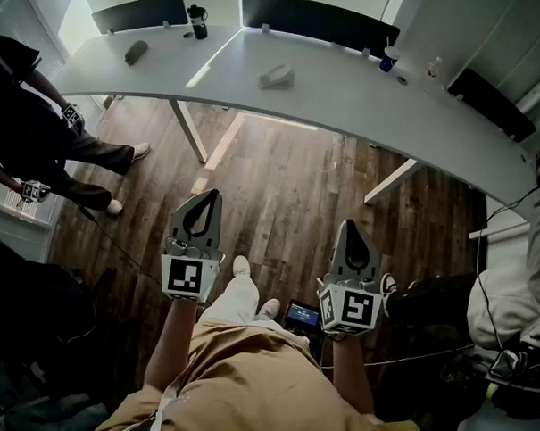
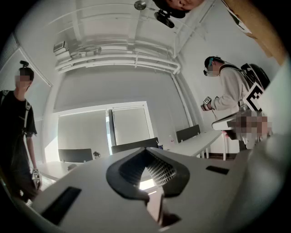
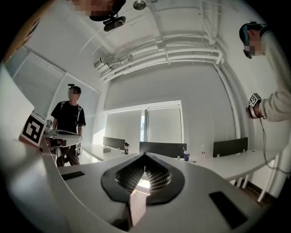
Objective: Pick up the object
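Note:
A pale grey wedge-shaped object point(image 1: 278, 76) lies on the long white table point(image 1: 347, 88), far ahead of both grippers. A darker grey lump point(image 1: 136, 52) rests near the table's left end. My left gripper point(image 1: 209, 195) is held over the wooden floor with its jaws shut and nothing between them; in the left gripper view its tips point(image 2: 146, 149) meet at a point. To its right at about the same height, my right gripper point(image 1: 352, 224) is also shut and empty, its tips point(image 3: 145, 154) touching. Both point toward the table.
A black mug point(image 1: 199, 22), a blue cup point(image 1: 388, 58) and a small bottle point(image 1: 434, 67) stand on the table by dark screens point(image 1: 319, 21). A person in dark clothes point(image 1: 41, 129) stands at left, another in light clothes point(image 1: 537, 231) at right. Table legs point(image 1: 190, 131) reach the floor.

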The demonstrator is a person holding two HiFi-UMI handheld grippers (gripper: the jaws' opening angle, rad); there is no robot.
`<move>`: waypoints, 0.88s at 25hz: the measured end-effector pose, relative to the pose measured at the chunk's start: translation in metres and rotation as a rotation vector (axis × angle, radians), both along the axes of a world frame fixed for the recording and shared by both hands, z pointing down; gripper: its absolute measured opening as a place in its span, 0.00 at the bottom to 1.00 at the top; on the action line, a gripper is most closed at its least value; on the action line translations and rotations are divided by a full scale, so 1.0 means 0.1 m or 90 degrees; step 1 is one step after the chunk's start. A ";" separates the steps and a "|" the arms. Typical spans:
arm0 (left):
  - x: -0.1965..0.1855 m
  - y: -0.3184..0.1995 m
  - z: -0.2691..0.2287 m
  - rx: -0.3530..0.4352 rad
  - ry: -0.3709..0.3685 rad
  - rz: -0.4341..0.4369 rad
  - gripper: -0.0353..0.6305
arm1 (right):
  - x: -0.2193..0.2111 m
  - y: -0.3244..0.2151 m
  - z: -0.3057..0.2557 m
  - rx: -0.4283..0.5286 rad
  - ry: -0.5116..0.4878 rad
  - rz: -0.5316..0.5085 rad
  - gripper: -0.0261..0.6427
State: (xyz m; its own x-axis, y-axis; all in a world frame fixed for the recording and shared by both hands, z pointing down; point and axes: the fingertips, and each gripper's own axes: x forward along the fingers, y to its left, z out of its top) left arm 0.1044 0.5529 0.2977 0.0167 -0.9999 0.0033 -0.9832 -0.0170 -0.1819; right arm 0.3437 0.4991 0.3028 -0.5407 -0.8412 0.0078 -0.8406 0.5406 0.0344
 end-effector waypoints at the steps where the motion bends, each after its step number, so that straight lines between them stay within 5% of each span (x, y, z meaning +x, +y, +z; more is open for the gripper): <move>1: -0.02 -0.06 0.02 0.001 -0.004 0.004 0.06 | -0.04 -0.05 0.00 0.000 0.000 -0.001 0.05; 22: -1.10 -1.39 0.12 0.002 0.041 0.045 0.06 | -1.27 -1.24 -0.01 0.006 0.009 0.018 0.05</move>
